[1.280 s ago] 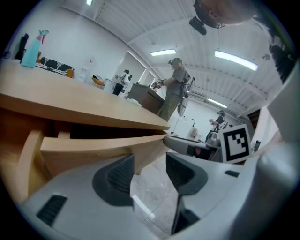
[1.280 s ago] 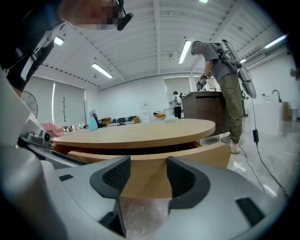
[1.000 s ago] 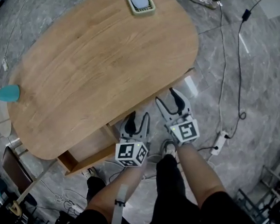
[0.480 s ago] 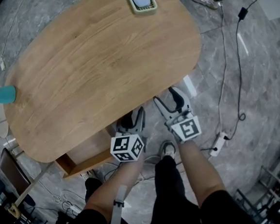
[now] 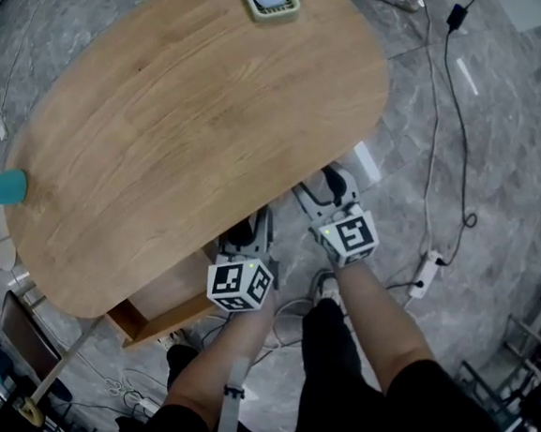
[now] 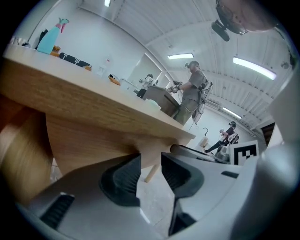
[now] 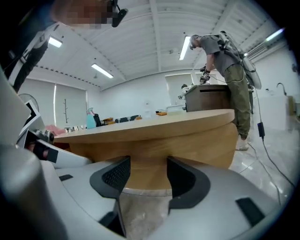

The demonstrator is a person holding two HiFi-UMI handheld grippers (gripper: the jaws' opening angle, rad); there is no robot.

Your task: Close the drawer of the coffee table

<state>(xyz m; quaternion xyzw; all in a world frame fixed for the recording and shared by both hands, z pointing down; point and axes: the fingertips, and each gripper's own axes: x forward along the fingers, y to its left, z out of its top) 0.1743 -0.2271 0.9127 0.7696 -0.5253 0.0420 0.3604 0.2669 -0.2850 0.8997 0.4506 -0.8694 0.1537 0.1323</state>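
Approach step: poised by the drawer (image 5: pixel 162 302), jutting out beneath the near edge of the coffee table (image 5: pixel 195 110). Holds the left gripper (image 6: pixel 150 166) half-open on nothing, jaws just closing further; the right gripper (image 7: pixel 147 171) agape, empty too. Next, calls for meeting the drawer front squarely and pushing straight in.

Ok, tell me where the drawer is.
Head view, lower left: the drawer sticks out from under the tabletop, just left of the left claw.

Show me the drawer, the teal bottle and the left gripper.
drawer (image 5: pixel 162 297), head view, its open inside.
teal bottle (image 5: pixel 6 185), head view, its body.
left gripper (image 6: pixel 150 163), left gripper view, midway between its fingertips.
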